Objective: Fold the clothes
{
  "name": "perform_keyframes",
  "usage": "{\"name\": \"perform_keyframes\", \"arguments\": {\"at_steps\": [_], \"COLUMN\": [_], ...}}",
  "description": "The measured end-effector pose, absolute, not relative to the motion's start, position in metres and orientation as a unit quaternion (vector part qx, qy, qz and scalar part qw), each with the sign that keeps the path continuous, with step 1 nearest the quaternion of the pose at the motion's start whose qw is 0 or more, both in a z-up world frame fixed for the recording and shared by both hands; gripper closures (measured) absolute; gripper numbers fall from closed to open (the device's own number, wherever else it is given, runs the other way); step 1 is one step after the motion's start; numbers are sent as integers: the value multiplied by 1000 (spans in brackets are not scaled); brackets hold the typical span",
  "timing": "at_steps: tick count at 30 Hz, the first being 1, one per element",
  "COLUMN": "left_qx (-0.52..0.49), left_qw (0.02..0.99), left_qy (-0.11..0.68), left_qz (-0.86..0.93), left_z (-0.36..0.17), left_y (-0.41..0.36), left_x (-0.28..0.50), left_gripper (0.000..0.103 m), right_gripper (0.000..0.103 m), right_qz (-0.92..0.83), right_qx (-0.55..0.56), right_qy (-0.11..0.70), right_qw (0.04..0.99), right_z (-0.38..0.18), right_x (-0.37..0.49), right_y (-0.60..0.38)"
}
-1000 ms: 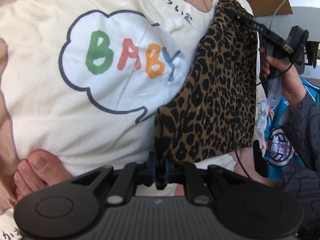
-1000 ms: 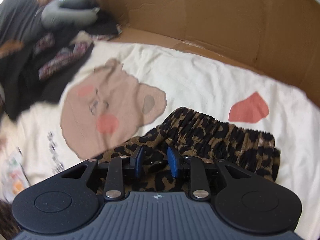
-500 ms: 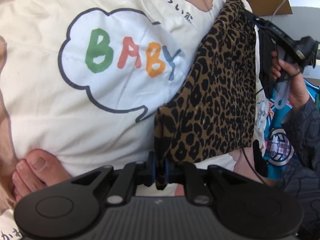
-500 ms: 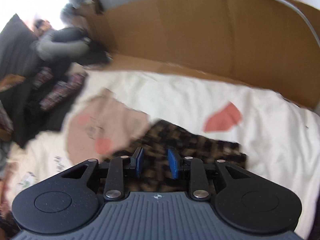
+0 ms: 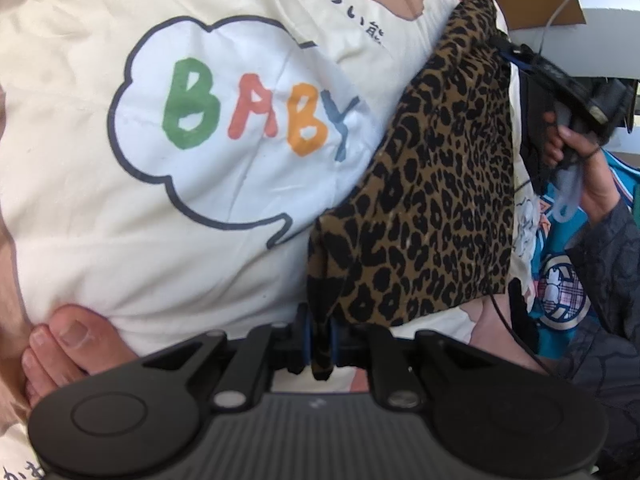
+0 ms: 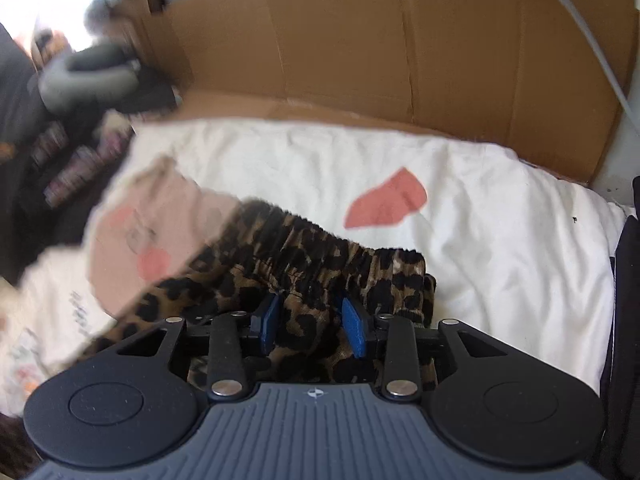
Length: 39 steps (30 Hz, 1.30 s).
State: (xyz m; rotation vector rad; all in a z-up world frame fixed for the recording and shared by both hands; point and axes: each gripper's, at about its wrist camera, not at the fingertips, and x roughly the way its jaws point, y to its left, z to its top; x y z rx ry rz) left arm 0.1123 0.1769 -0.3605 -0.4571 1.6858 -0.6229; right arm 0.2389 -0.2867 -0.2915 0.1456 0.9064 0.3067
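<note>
A leopard-print garment (image 5: 432, 184) lies folded on a cream quilt (image 5: 120, 240) printed with a "BABY" cloud. My left gripper (image 5: 320, 340) is shut on its near corner, and a fold of cloth hangs between the blue pads. At the garment's far end, its gathered waistband (image 6: 304, 264) lies just ahead of my right gripper (image 6: 311, 326). That gripper's jaws are opening: the pads stand apart, with leopard cloth lying loose between and under them. In the left wrist view the right gripper (image 5: 516, 58) sits at the garment's far right edge, held by a hand (image 5: 580, 168).
A cardboard wall (image 6: 400, 40) stands behind the quilt. A pile of dark clothes (image 6: 60, 120) lies at the far left. Bare toes (image 5: 68, 340) rest on the quilt by my left gripper. A blue printed garment (image 5: 560, 288) and a dark sleeve (image 5: 612, 280) are at the right.
The right gripper's pads have spread wider and let go of the leopard waistband, and it has drawn back slightly toward the garment's right edge. The left gripper has kept still.
</note>
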Motion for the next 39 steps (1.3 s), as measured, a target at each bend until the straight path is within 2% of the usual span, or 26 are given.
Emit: {"name": "perform_keyframes", "arguments": {"at_steps": [9, 19, 39], "left_qx": [-200, -201, -157], "left_qw": [601, 601, 598], "left_qy": [727, 728, 747], "left_qz": [-265, -262, -245], "left_z": [-362, -363, -365], "left_y": [177, 174, 162], "left_x": [114, 114, 122], "left_gripper": [94, 94, 93], "right_gripper": [59, 59, 56], "right_qz": [128, 132, 177], "right_qx": [175, 260, 333], "right_qy": [460, 552, 619], "right_qw": [861, 781, 689], "right_z": [-265, -303, -357], "right_x": [182, 89, 6], "right_y": [-343, -377, -391]}}
